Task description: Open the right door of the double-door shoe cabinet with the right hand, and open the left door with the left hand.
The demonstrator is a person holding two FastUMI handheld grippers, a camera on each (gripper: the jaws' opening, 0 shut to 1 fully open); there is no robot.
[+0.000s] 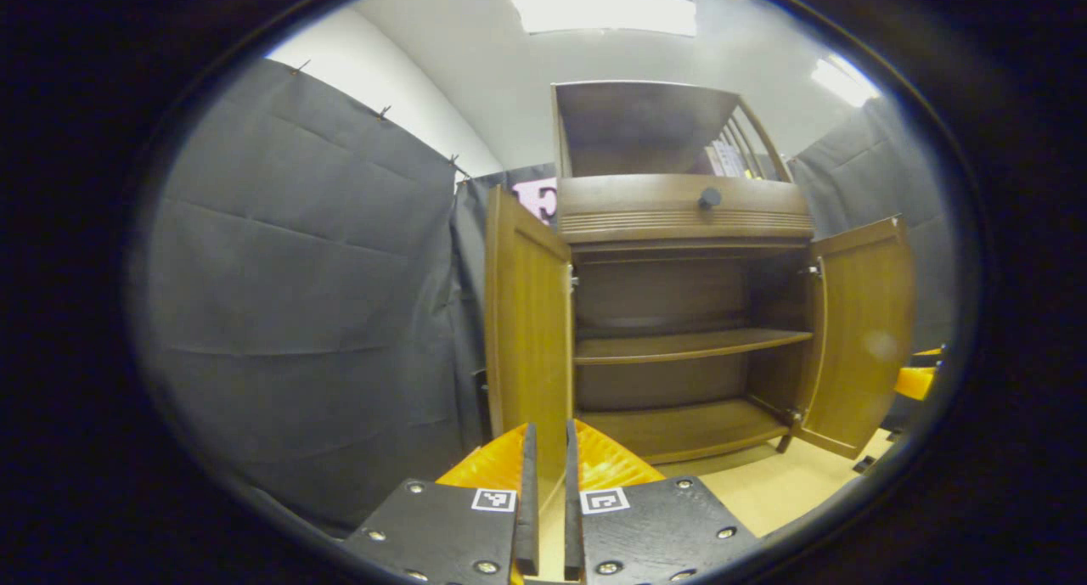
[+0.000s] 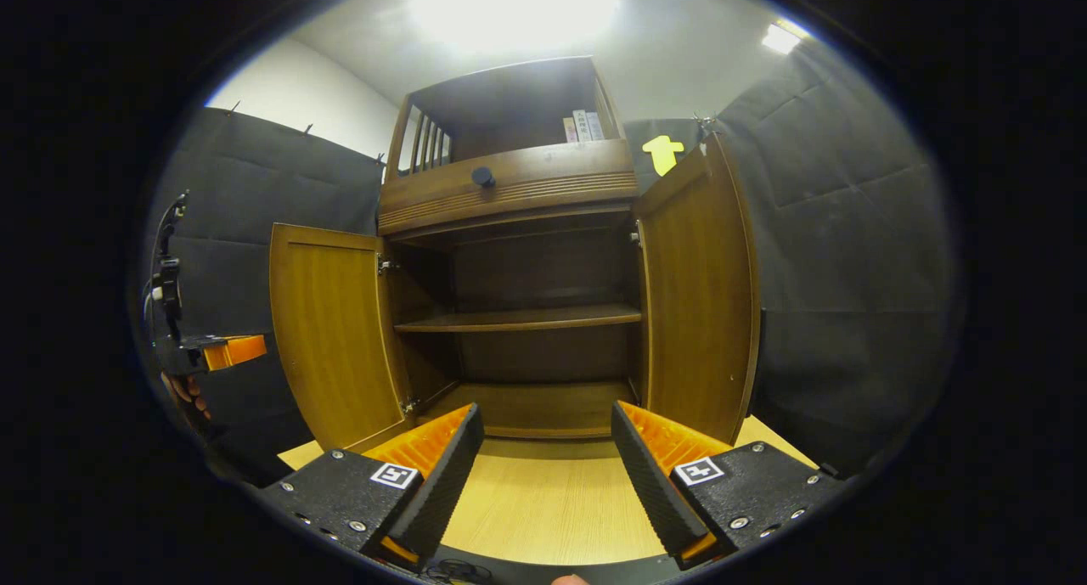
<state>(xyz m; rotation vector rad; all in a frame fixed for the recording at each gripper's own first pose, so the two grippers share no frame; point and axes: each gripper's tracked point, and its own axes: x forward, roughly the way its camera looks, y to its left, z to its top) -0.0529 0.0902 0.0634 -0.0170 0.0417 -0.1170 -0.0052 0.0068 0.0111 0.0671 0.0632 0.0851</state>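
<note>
Left hand-held gripper (image 1: 548, 492): I see its fingers nearly together, with the lower free edge of the left door (image 1: 528, 330) standing in the slim gap; whether both fingers press on it I cannot tell.
Right hand-held gripper (image 2: 548, 466): I see it spread wide, holding nothing, low over the tabletop (image 2: 543, 500) in front of the cabinet's bottom shelf.
Shoe cabinet (image 2: 518, 313): it stands upright on the tabletop, facing me, long axis vertical, both doors swung outward.
Right door (image 2: 698, 296): open, tall panel upright, hinged at the cabinet's right side, its free edge pointing toward me.
Left door, right gripper view: open wide, its inner face turned to me.
Left gripper view adds: the left door nearly edge-on, and the right door (image 1: 858, 339) open at the far side.
Right gripper view adds: the left hand-held gripper off beyond the left door, with the person's hand (image 2: 188, 391) below it.
Inside: a middle shelf (image 2: 518, 318) lies level, bare.
Above: a drawer front with a round knob (image 2: 482, 177).
</note>
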